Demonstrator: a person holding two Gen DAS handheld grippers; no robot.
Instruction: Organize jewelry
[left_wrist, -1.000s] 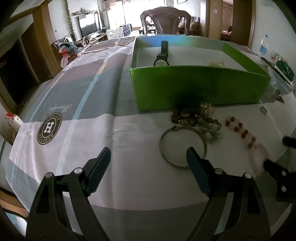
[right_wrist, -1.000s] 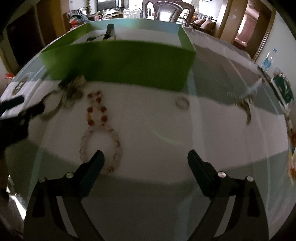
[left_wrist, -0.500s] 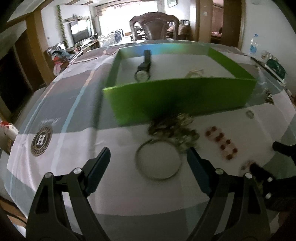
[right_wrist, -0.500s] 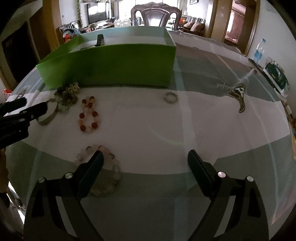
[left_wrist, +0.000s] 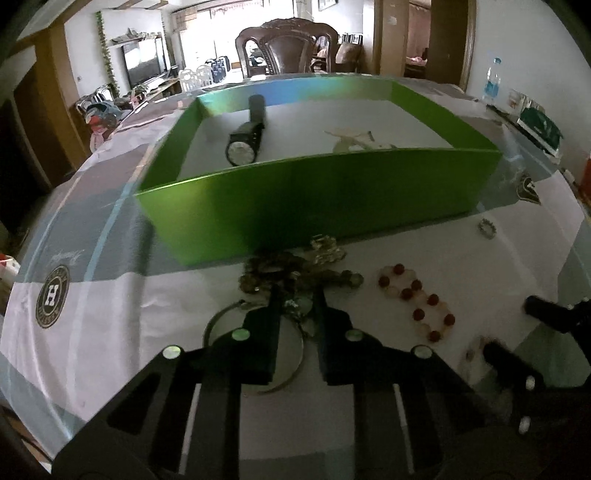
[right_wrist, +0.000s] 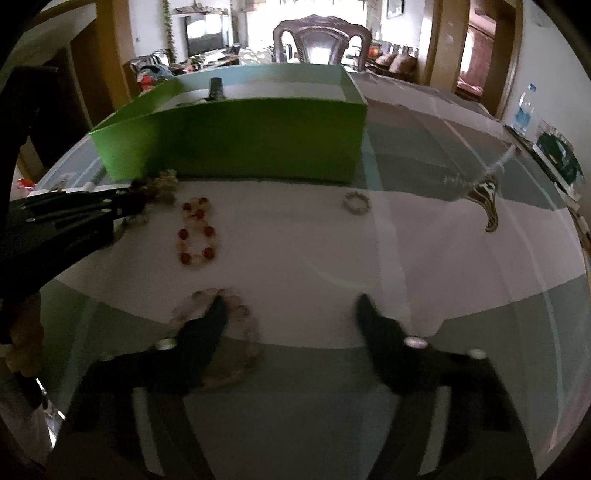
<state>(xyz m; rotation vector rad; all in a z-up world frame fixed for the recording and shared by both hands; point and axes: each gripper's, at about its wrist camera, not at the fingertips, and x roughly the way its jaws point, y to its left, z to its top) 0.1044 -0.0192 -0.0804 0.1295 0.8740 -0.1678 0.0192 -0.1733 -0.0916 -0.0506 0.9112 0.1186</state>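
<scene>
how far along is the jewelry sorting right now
Done: a watch and a pale piece lie in the green box. In hand: the left gripper has closed on the charm cluster. Left: the red bead bracelet, the pale bead bracelet at the open right gripper, and the small ring.

The box (left_wrist: 332, 206) at frame centre is bright green with a white floor. Lower right, a bracelet (left_wrist: 415, 301) alternates dark red and pale pink beads. The tablecloth (left_wrist: 110, 295) has grey, white and pale blue bands, with a black-and-gold round "H" emblem (left_wrist: 53, 296) at left.
</scene>
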